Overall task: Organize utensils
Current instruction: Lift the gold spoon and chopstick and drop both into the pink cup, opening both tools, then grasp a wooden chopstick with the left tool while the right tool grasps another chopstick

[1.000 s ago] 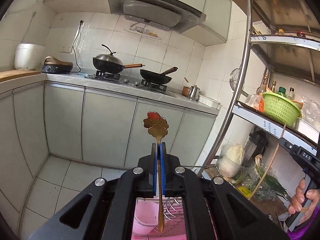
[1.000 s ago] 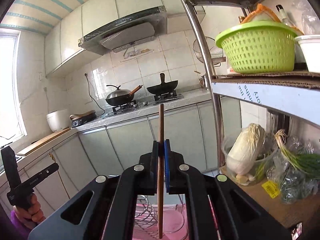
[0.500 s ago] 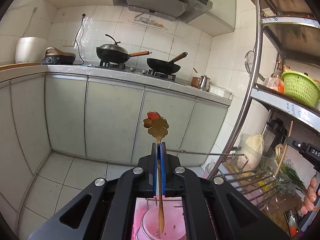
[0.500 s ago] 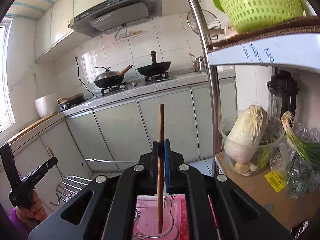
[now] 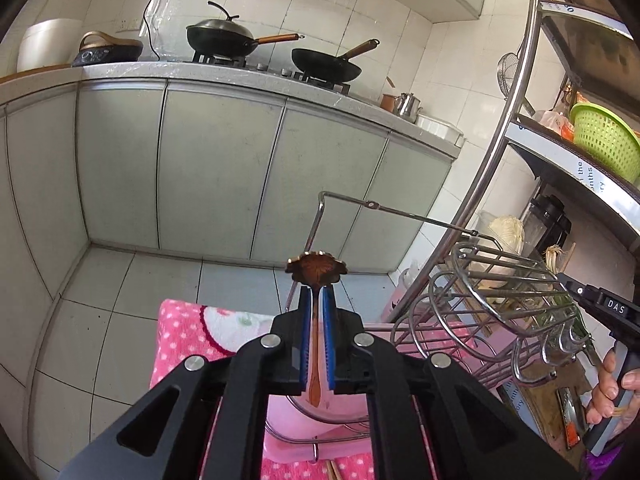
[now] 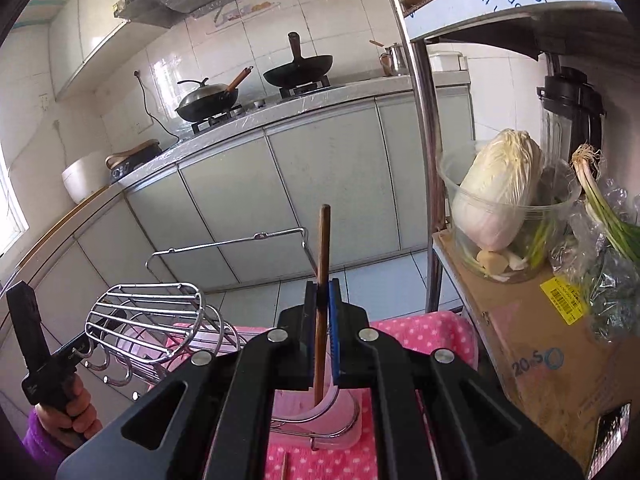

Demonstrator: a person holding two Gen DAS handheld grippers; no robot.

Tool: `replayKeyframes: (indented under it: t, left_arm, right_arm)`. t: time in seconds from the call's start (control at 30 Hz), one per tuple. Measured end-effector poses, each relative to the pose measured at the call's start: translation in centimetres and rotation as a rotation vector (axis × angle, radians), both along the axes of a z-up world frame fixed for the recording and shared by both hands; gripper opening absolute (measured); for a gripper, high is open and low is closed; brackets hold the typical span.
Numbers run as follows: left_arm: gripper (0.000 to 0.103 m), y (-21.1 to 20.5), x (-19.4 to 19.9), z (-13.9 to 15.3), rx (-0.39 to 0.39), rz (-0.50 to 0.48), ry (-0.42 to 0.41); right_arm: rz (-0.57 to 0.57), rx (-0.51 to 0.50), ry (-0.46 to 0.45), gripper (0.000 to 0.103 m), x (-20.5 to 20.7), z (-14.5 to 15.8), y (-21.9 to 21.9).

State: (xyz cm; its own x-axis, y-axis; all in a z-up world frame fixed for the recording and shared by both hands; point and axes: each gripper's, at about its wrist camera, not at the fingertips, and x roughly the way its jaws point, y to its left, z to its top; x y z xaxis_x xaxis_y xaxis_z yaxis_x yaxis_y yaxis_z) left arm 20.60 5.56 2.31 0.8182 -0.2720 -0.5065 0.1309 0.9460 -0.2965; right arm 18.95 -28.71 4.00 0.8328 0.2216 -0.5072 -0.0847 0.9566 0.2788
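L hand-held gripper (image 5: 316, 300): jaws just been opening a little, gold spoon (image 5: 316, 270) between blue pads w/ slim gaps, flower end up, tip over pink cup (image 5: 320, 412) in wire rack (image 5: 500, 280). R hand-held gripper (image 6: 322, 292): clamped on upright brown chopstick (image 6: 323, 248), lower end in cup. Rack on pink dotted cloth (image 5: 188, 328).

So much pink: a hot-pink cloth with white polka dots (image 5: 182, 330) lower centre, and a pale pink plastic cup (image 6: 316, 412) at the bottom. Both black grippers have bright blue pads (image 5: 329, 332). Copper-brown flower-shaped spoon (image 5: 317, 269), reddish-brown wooden chopstick (image 6: 323, 256), lime-green plastic basket (image 5: 604, 148) far right, purple sleeve (image 6: 38, 446) lower left.
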Motion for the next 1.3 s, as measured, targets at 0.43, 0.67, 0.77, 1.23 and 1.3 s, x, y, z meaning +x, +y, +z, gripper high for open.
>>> replayKeyframes:
  t: [0.43, 0.67, 0.77, 1.23, 1.3]
  left_arm:
    - [0.022, 1.2, -1.4, 0.5, -0.020, 0.014, 0.053]
    - [0.028, 2.6, -3.9, 0.8, -0.045, 0.023, 0.052]
    - [0.028, 3.1, -5.3, 0.8, -0.045, 0.023, 0.040]
    - [0.028, 4.3, -8.2, -1.2, -0.052, 0.030, 0.124]
    - [0.028, 4.1, -8.8, -2.3, -0.036, 0.019, 0.159]
  right_arm:
    - [0.020, 0.017, 0.049, 0.035, -2.4, -0.2, -0.8]
    - [0.012, 0.051, 0.074, 0.035, -6.5, -2.0, -1.2]
    - [0.025, 0.049, 0.100, 0.035, -8.0, -3.6, -0.7]
    - [0.090, 0.056, 0.232, 0.034, -9.3, -8.5, 2.8]
    - [0.100, 0.050, 0.255, 0.034, -9.2, -9.2, 3.4]
